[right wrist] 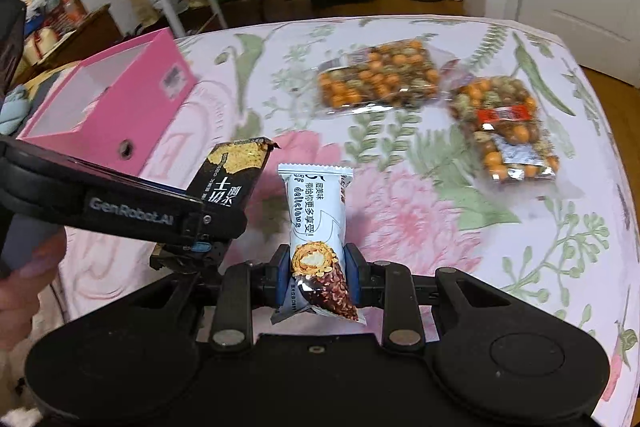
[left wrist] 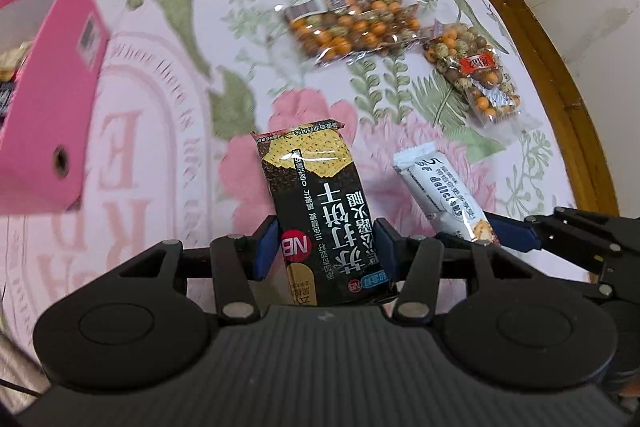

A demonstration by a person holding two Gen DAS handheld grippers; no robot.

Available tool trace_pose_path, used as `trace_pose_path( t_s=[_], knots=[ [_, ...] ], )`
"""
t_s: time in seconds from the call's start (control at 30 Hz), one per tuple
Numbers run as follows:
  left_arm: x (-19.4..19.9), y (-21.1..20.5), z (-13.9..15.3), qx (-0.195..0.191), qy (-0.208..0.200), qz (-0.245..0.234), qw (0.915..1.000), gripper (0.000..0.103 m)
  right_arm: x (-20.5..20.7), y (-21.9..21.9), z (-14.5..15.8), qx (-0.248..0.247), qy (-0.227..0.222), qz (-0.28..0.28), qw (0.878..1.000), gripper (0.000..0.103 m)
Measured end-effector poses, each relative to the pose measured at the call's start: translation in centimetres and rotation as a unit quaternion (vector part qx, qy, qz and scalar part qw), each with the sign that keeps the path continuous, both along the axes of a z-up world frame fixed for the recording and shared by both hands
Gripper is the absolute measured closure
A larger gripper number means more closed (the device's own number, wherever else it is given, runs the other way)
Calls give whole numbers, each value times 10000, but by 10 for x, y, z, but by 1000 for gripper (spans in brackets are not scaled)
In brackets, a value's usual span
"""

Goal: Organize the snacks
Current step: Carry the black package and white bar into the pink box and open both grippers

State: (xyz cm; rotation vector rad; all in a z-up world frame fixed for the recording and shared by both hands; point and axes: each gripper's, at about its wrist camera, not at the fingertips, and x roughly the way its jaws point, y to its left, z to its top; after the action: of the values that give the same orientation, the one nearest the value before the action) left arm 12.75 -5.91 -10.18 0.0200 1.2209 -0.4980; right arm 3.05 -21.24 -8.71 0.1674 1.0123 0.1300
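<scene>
My left gripper point(left wrist: 326, 247) is shut on a black cracker packet point(left wrist: 316, 203) that stands up between its blue pads, lifted off the cloth. My right gripper point(right wrist: 318, 267) is shut on a white wafer bar point(right wrist: 320, 227), also raised. In the right wrist view the left gripper point(right wrist: 200, 223) and its black cracker packet point(right wrist: 234, 175) pass at the left; in the left wrist view the white wafer bar point(left wrist: 448, 195) and a right finger point(left wrist: 516, 231) show at the right. A pink box point(left wrist: 52, 115), open on top, stands at the left, seen also as the pink box point(right wrist: 108, 107).
Two clear bags of coated nuts lie on the floral tablecloth point(left wrist: 168, 107): one nut bag point(left wrist: 352, 19) far centre, another nut bag point(left wrist: 476, 75) to its right. The round table's wooden edge point(left wrist: 560, 75) curves at the right. A hand point(right wrist: 24, 283) holds the left tool.
</scene>
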Motion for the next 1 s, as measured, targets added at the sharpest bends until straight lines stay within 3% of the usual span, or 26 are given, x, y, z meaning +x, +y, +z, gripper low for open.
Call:
trace_pose_path(
  t_s=[0.27, 0.43, 0.77, 0.87, 1.0],
  knots=[
    [-13, 61, 30, -208, -158, 694, 9973, 53, 2, 35, 29, 381, -138, 482, 9980, 71],
    [-17, 108, 52, -284, -264, 1107, 9931, 53, 11, 64, 55, 493, -241, 1081, 9926, 71],
    [7, 205, 81, -317, -763, 2264, 9705, 53, 54, 152, 95, 214, -950, 2360, 9669, 71],
    [20, 217, 83, -270, -1007, 2299, 9676, 53, 78, 173, 98, 180, -1076, 2497, 9621, 71],
    [44, 233, 82, -314, -1109, 2407, 9637, 53, 109, 199, 95, 68, -927, 2634, 9602, 71]
  ],
)
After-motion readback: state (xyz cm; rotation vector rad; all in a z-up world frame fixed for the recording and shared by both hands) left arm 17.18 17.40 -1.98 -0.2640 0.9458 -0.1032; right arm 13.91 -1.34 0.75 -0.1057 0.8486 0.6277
